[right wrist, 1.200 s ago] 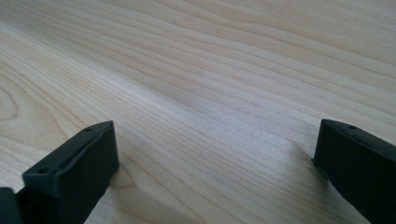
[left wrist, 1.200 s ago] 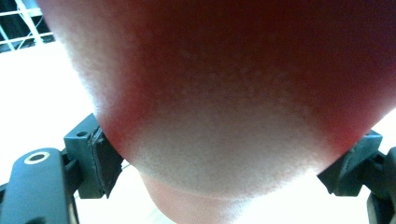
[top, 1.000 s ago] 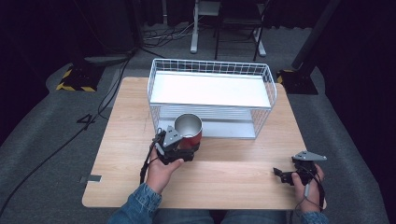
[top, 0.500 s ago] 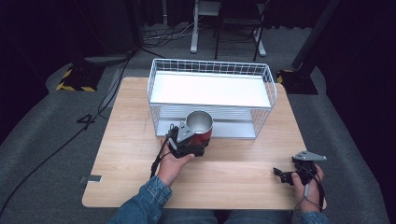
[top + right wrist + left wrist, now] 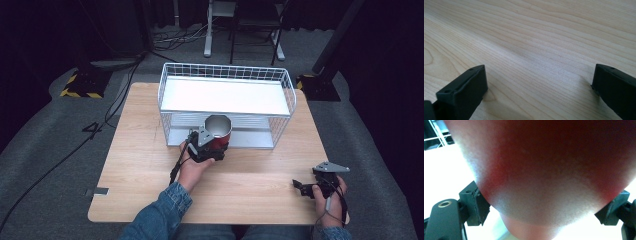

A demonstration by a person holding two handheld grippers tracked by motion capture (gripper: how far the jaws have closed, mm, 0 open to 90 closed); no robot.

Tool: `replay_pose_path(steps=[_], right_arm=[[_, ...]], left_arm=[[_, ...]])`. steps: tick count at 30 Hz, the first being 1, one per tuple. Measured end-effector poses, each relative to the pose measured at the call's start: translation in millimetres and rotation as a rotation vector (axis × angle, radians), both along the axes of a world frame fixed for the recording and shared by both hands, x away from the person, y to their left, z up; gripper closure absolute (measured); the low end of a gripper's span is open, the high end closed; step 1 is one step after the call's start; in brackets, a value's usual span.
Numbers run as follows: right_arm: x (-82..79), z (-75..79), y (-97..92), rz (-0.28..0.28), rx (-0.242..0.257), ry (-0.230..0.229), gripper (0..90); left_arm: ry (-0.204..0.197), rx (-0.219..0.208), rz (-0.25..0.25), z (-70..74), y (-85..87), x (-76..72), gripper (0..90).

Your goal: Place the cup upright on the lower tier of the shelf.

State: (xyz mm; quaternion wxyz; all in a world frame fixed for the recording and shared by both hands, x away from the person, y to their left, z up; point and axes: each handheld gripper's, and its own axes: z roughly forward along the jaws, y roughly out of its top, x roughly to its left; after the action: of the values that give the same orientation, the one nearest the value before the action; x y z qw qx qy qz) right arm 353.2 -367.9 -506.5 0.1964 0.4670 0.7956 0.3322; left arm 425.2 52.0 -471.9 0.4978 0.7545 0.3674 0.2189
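A light wood-grain worktop (image 5: 140, 165) is seen on a grey carpeted floor (image 5: 45, 150). A white wire rack (image 5: 225, 105) is stood on its far half, with a white upper shelf and a lower shelf beneath. The near half is left as bare board. Pale, streaked grain is shown close up (image 5: 536, 50).

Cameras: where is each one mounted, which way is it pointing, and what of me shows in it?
High view: above the person's side, looking forward and down on the table and wire rack; both hands show.
Left gripper view: on the left gripper, jaws around the red cup, also in the high view.
Right gripper view: on the right gripper, jaws apart over bare wood.
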Motion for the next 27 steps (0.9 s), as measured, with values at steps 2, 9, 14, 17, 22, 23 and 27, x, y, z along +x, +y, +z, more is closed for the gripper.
replay_pose_path(steps=[2,9,14,17,22,23,27], right_arm=[[0.0,0.0,0.0,0.000,0.000,0.000,0.3],[0.0,0.0,-0.1,0.001,-0.001,-0.001,0.3],[0.0,0.0,0.0,0.000,0.000,0.000,0.3],[0.0,0.0,0.0,0.000,0.000,0.000,0.3],[0.0,0.0,0.0,0.001,0.000,0.000,0.3],[0.0,0.0,-0.1,0.001,0.000,0.000,0.3],[0.0,0.0,0.0,0.000,0.000,0.000,0.3]], left_arm=[[-0.009,0.015,0.011,-1.2,-4.6,7.4,16.2],[-0.017,0.009,0.040,-1.1,-13.0,24.0,16.2],[-0.019,0.007,0.056,-1.7,-18.6,35.6,16.2],[-0.021,0.002,0.068,-2.2,-21.3,41.7,16.2],[-0.002,-0.001,0.040,-3.9,-23.4,54.5,16.2],[-0.008,-0.023,0.028,-4.6,-25.7,58.1,16.2],[0.005,-0.015,0.110,-1.7,-29.5,60.5,16.1]])
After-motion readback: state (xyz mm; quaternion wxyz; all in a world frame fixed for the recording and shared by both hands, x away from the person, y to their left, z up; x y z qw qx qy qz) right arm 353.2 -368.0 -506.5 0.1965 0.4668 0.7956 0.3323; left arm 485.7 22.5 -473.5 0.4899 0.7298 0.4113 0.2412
